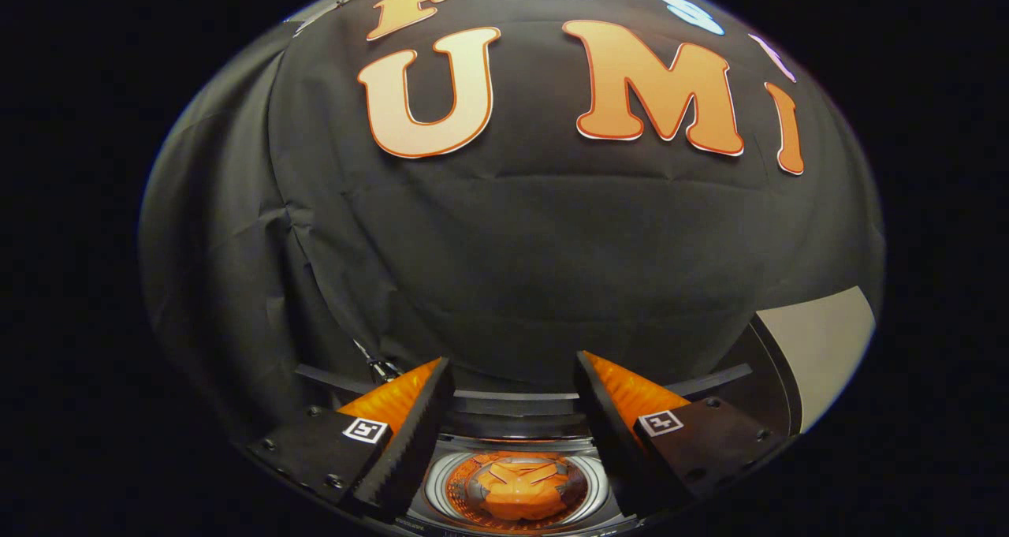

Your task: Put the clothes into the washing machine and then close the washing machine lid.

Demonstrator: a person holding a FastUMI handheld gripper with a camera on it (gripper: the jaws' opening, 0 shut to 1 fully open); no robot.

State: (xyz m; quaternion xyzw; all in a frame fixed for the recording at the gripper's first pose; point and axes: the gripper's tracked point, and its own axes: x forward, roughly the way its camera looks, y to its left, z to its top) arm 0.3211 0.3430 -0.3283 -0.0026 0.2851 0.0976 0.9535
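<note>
1. Orange cloth sits bundled at the bottom of the washing machine drum, directly below the gap between my fingers; this is the clothes, and they look to be inside the tub already.
2. My gripper is spread wide and holds nothing; only the drum opening and the dark booth wall lie between the two fingers.
3. Judging from that, the first half of the job, getting the clothes in, looks done. I cannot tell whether any other garment waits outside the machine, since none is visible from here.
4. A curved dark panel with a pale face stands up beyond my right finger; I take it for the washing machine lid, raised and open, though I cannot be sure.
5. Closing it is what remains. For that I would judge I need to swing toward that panel, get a finger on its upper edge, and bring it down over the opening.
6. One risk: cloth bunched high could catch under the lid, but the bundle looks low in the tub.
</note>
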